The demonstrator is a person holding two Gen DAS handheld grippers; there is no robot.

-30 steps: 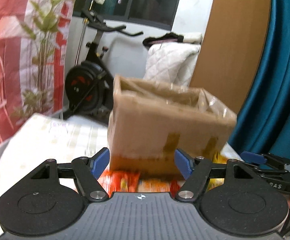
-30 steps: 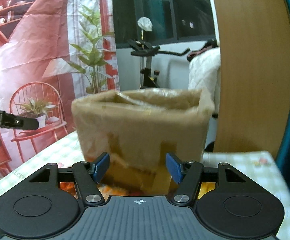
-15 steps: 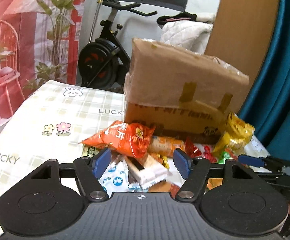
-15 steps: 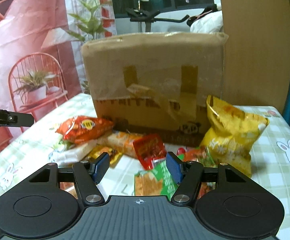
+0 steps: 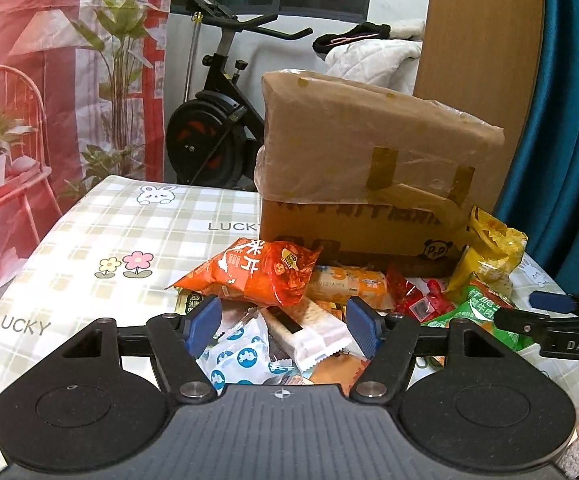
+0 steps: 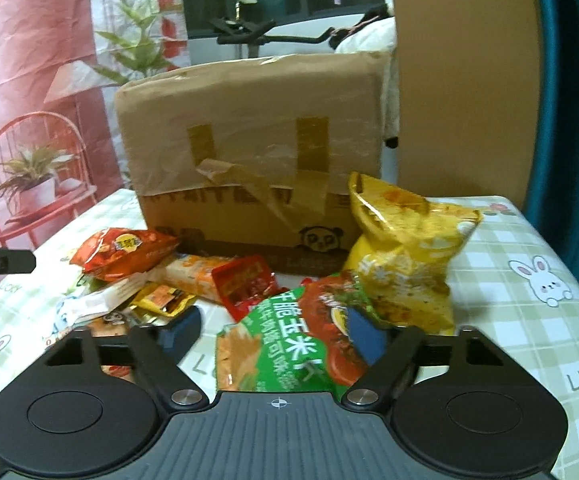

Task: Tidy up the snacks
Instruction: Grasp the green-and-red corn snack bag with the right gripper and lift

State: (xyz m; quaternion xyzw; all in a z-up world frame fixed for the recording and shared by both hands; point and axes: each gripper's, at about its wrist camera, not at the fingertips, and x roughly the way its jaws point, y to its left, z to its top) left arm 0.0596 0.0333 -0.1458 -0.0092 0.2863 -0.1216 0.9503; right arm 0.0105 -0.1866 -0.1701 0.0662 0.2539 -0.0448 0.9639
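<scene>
Left gripper (image 5: 283, 326) is seen spread wide at the bottom middle of its view, nothing clamped, with its blue pads hung over a white wrapped bar (image 5: 309, 330) and a white packet with blue dots (image 5: 237, 358). Just above those, an orange snack bag (image 5: 261, 272) is piled on the heap, and a pale orange biscuit pack (image 5: 349, 286) is tucked behind it toward the frame centre. Right gripper (image 6: 275, 336) is likewise parted and empty in the lower middle of its own view, a green corn snack bag (image 6: 285, 352) being framed between its fingers, though contact can't be made out. A small red packet (image 6: 245, 284) is found just up and left of that green bag, and a crumpled yellow bag (image 6: 405, 256) is stood upright at centre right, up against the cardboard box (image 6: 253, 148). That taped box is parked across the middle of both frames, right behind the snack pile, everything being laid on a checked tablecloth (image 5: 101, 232) printed with bunnies and "LUCKY". An exercise bike (image 5: 217, 120) is spotted past the table edge, upper centre of the left view.
</scene>
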